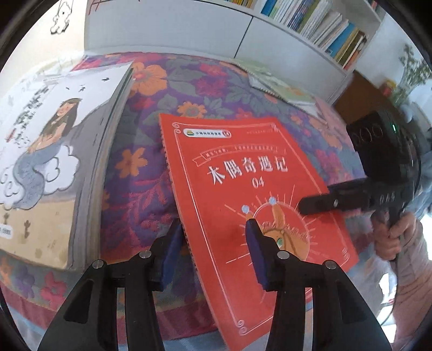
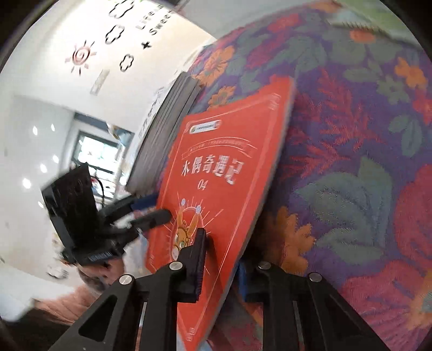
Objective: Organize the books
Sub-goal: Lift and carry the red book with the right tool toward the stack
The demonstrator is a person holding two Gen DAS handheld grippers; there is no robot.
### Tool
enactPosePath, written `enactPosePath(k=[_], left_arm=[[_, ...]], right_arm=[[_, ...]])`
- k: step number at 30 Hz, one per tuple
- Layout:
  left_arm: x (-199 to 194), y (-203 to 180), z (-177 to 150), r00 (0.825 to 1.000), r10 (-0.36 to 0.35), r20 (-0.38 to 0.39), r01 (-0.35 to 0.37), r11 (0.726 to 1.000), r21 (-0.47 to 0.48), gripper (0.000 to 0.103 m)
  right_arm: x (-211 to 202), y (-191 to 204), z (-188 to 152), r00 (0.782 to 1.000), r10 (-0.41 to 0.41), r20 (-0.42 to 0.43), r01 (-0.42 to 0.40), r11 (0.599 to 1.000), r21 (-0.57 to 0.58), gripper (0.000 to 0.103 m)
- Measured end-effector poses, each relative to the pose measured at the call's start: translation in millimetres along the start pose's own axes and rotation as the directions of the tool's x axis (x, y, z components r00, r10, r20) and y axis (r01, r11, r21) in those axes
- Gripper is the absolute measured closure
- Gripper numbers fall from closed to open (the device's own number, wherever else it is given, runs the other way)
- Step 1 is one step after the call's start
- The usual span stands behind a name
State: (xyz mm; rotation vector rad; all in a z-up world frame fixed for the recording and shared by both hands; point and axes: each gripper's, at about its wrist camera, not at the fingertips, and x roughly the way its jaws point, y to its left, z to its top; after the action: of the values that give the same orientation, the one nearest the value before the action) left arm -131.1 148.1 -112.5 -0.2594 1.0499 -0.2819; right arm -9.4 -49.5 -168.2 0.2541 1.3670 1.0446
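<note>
A red book (image 1: 243,172) with white Chinese title and "04" is tilted up off the floral cloth (image 1: 135,189). My left gripper (image 1: 213,243) straddles its spine edge, one pad on the cover and the other at the edge below, shut on it. My right gripper (image 1: 310,205) reaches in from the right and pinches the opposite edge. In the right wrist view the red book (image 2: 216,167) sits between the fingers of my right gripper (image 2: 221,259), one on the cover and one underneath. My left gripper (image 2: 156,210) clamps the far side.
A stack of picture books (image 1: 40,162) lies on the left, its grey page edges (image 2: 167,129) close to the red book. Spiral notebooks (image 1: 275,86) lie at the back. Behind them stand white cabinets and a filled bookshelf (image 1: 324,24). A person's hand (image 1: 391,232) holds the right gripper.
</note>
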Motion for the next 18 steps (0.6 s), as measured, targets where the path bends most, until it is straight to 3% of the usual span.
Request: enactPosePath(k=[4, 10, 18], left_arm=[[1, 4, 6, 0.998, -0.061, -0.006, 0.06, 0.996, -0.059, 0.06], [2, -21, 1, 1.0, -0.018, 0.006, 0.018, 1.0, 0.002, 0.06], [-9, -32, 8, 0.996, -0.093, 0.014, 0.093, 0.996, 0.008, 0.06]], right_arm=[[-1, 16, -9, 0.999, -0.054, -0.004, 0.053, 0.998, -0.042, 0.084], [-11, 37, -29, 0.991, -0.131, 0.008, 0.131, 0.984, -0.122, 0.084], [-40, 50, -46, 0.986, -0.157, 0.06, 0.163, 0.979, -0.121, 0.084]])
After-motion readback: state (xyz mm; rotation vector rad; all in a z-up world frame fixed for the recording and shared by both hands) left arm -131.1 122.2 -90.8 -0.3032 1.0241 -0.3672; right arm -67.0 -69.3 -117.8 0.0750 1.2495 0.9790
